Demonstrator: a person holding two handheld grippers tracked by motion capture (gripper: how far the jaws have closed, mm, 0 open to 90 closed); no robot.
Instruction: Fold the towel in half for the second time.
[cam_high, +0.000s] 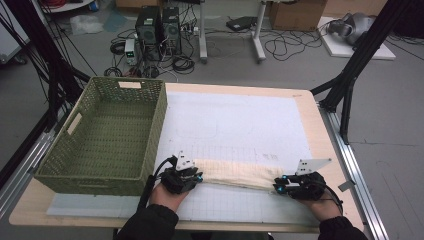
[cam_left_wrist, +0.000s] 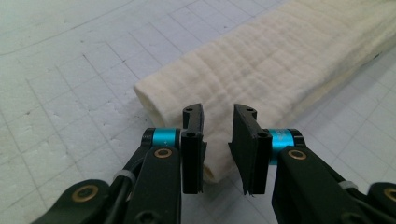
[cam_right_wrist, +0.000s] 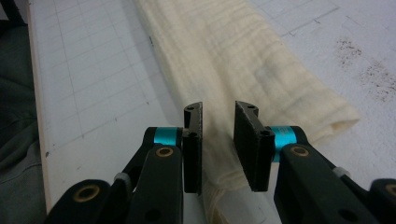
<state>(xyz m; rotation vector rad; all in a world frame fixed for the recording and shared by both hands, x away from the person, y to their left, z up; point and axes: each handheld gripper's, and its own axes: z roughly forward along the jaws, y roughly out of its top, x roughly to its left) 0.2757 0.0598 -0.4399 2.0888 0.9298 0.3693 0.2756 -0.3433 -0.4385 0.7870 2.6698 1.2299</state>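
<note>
On the far left of the counter (cam_high: 310, 107) sits a green basket (cam_high: 107, 137), and you can see its woven walls from above. Just to the right of the basket is your left gripper (cam_high: 199, 176), down near the front edge, on the white sheet with the little squares (cam_high: 240, 125). Its fingers (cam_left_wrist: 192, 149) stand a little apart over the left end of the cream towel (cam_high: 235, 174). The cloth sits in the gap between them, but the pads are not pressing on it. The towel is folded into a long strip, and it lies flat on the sheet, running from your left gripper across to your right one. At the right end is your right gripper (cam_high: 278, 187), and its fingers (cam_right_wrist: 192, 149) are set a little apart too. That end of the towel lies between them and under them, and they are not squeezing it. Your hands are holding both grippers from the near side.
</note>
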